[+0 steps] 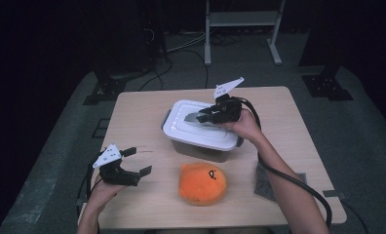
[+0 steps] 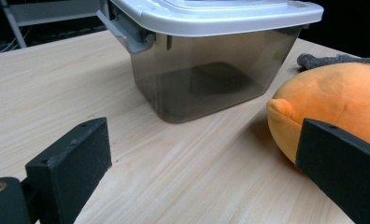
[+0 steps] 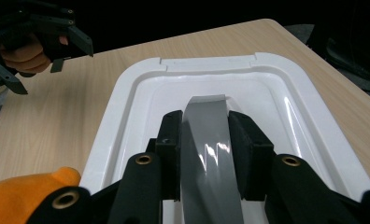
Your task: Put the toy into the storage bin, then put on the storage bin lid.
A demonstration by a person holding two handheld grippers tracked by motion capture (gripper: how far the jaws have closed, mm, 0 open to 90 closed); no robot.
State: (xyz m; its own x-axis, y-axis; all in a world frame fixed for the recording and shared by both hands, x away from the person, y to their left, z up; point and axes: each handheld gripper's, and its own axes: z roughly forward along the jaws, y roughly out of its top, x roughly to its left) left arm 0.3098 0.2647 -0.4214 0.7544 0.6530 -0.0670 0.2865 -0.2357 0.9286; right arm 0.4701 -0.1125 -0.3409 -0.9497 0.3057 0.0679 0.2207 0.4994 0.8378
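lidded storage box (image 1: 201, 129) mid-surface (image 1: 137, 112) | plush toy (image 1: 202, 183) just before it | cloth (image 1: 263, 183) right of toy | left gripper (image 1: 132, 163) left of toy | right gripper (image 1: 201, 116) on lid handle (image 3: 210, 140)

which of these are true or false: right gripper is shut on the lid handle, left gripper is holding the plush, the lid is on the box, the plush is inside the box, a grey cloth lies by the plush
1. The right gripper is shut on the grey lid handle: true.
2. The left gripper holds the orange plush toy: false; its jaws are open and empty, beside the toy.
3. The white lid sits on the storage box: true.
4. The plush toy is inside the box: false; it lies on the table in front of the box.
5. A grey cloth lies beside the toy: true.
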